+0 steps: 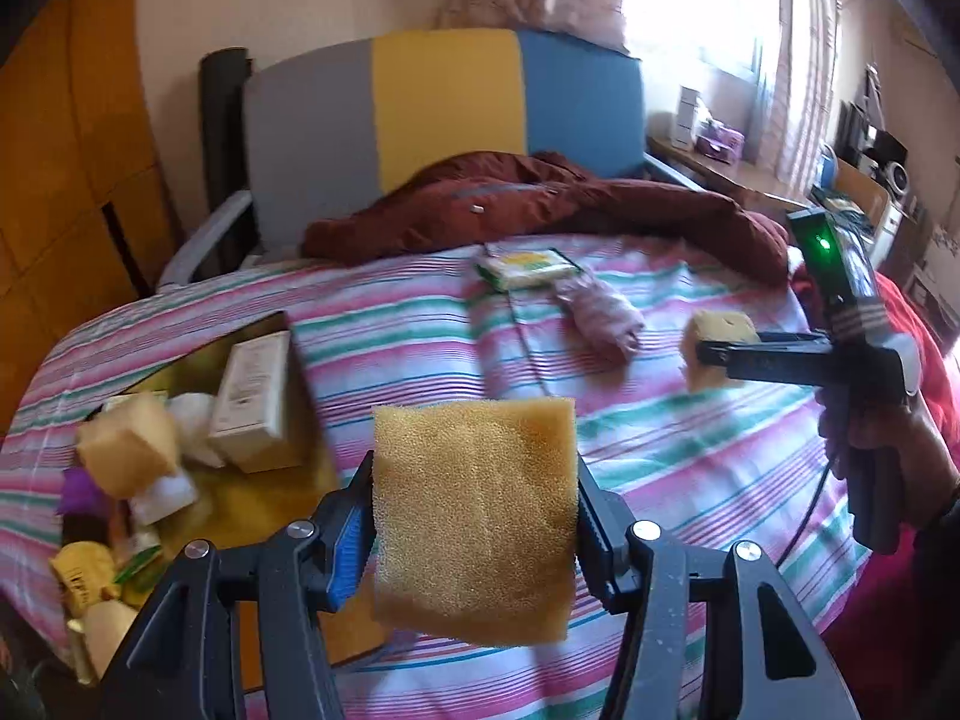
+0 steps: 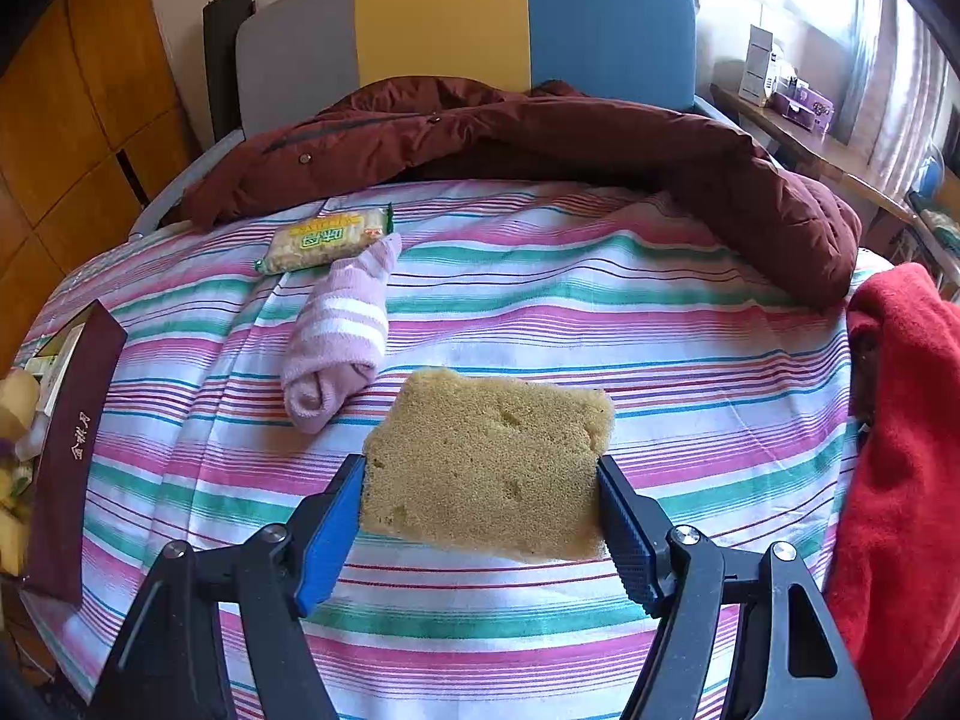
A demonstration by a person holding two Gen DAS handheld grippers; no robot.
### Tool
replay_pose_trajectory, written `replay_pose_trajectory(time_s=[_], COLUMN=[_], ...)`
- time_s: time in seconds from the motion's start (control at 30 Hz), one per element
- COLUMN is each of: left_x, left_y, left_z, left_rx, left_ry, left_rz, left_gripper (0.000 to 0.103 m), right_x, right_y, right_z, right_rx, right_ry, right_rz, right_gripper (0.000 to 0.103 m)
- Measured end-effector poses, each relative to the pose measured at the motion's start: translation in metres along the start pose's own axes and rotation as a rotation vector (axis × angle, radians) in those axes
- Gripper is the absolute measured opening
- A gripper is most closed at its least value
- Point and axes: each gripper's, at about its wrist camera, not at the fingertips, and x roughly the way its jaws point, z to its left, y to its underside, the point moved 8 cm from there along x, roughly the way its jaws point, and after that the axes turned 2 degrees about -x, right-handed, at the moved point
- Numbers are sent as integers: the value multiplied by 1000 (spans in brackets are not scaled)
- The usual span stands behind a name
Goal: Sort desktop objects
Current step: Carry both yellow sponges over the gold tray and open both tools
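**Two sponges in the air, one box to reach**

Striped bedsheet point(image 2: 540, 312), pink, green and white, covers the whole work surface, and it lies in soft wrinkles. At its left edge stands the open box point(image 1: 288, 336), dark outside and yellow inside, already holding foam blocks, a white carton and small packets.

Right of the box, the left gripper point(image 1: 474, 516) clamps a flat yellow sponge point(image 1: 474, 516) by its two side edges, above the sheet. Far to the right of the box, the right gripper point(image 2: 480, 504) squeezes a thicker, rougher sponge point(image 2: 489, 462), with small holes in its porous surface.

I think the danger is the softness. Foam gives under pressure, so a sponge may slip or twist out if the hold is light, especially the flat one, held only by thin edges. A drop on the box rim could send it bouncing outside.

Behind the box, well apart, a rolled pink sock point(image 2: 339, 336), fluffy with white bands, touches a shiny snack packet point(image 2: 327, 240); both wait on the sheet.
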Motion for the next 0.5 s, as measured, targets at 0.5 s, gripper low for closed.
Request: replay_pose_trajectory(time_s=[0.5], left_x=[-14], left_y=[23], left_z=[98], left_rx=[-164], left_ry=[-131], left_rz=[12], left_gripper=[58], right_x=[-32], right_y=[-9], right_z=[91], right_rx=[-59], right_ry=[-147], right_rz=[-47], right_gripper=[74])
